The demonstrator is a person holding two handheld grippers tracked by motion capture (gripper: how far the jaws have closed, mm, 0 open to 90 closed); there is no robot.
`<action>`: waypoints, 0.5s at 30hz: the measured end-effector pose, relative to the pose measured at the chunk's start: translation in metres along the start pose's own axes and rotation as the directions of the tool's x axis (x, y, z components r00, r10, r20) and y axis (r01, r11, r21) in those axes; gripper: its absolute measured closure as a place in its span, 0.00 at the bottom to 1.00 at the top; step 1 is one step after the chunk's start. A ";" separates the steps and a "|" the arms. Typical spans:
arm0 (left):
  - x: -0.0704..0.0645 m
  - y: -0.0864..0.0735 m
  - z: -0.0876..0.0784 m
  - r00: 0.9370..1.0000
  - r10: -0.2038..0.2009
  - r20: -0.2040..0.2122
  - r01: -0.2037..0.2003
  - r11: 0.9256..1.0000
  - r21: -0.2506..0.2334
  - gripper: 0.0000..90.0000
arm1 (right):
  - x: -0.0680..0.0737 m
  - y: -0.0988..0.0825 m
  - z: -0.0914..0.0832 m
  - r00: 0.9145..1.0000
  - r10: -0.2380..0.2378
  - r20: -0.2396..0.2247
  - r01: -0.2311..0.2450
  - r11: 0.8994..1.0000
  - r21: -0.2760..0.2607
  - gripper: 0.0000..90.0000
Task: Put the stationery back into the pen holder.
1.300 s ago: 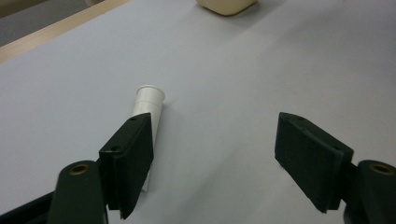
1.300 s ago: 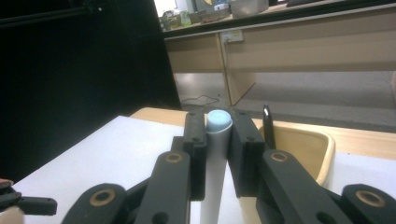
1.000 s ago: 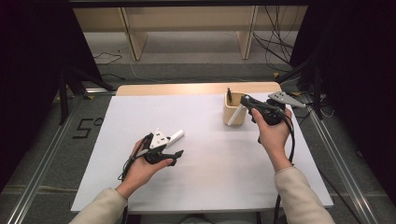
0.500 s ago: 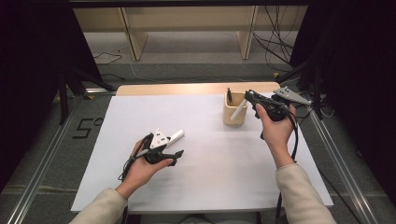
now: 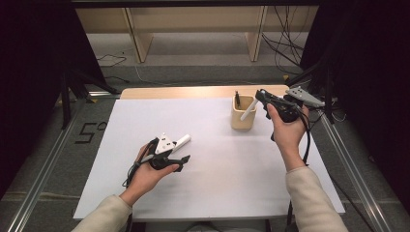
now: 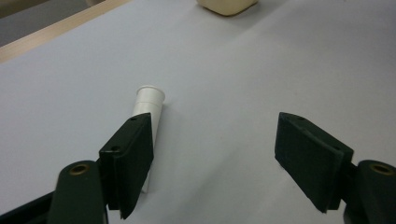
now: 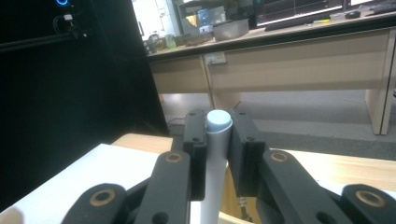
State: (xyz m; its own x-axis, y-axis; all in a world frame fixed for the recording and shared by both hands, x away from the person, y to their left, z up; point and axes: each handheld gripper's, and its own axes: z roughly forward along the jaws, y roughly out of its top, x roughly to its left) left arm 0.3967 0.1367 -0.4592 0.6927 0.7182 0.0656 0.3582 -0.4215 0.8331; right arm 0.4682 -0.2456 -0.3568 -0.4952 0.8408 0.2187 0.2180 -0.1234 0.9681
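Note:
A white marker [image 7: 215,140] is clamped between the jaws of my right gripper [image 7: 217,140], which is shut on it. In the high view the right gripper [image 5: 263,100] hangs beside the beige pen cup [image 5: 241,115], and the white marker [image 5: 248,111] slants down over the cup's rim. A dark pen [image 5: 237,99] stands in the cup. My left gripper [image 5: 175,157] rests on the table at the left, open, with nothing between its pads. A second white marker [image 6: 148,108] lies on the paper beside the left jaw, seen in the high view as a white tube [image 5: 181,142].
White paper [image 5: 217,164] covers the table, with a strip of bare wood [image 5: 193,92] along the far edge. Black cables [image 5: 306,140] trail from the right gripper. Wooden desks [image 7: 299,65] stand beyond the table.
The right hand has shifted slightly right and turned, tilting the white marker over the cup. The left hand and its gripper have stayed still.

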 end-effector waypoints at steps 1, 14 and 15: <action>0.000 0.000 0.000 1.000 -0.001 0.000 0.001 1.000 0.000 0.31 | 0.000 0.001 0.000 1.000 0.001 0.002 -0.001 1.000 0.001 0.88; 0.000 0.000 0.000 1.000 -0.003 0.001 0.003 1.000 -0.001 0.31 | -0.003 0.008 0.000 1.000 0.000 0.013 0.000 1.000 -0.025 0.88; 0.000 0.000 0.000 1.000 -0.003 0.000 0.003 1.000 -0.001 0.31 | -0.003 0.009 0.000 1.000 0.000 0.012 0.001 1.000 -0.029 0.88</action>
State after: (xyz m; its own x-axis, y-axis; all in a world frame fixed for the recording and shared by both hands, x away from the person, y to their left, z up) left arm 0.3972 0.1368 -0.4595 0.6918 0.7193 0.0630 0.3595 -0.4188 0.8338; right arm 0.4717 -0.2496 -0.3488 -0.4850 0.8472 0.2171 0.1933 -0.1383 0.9714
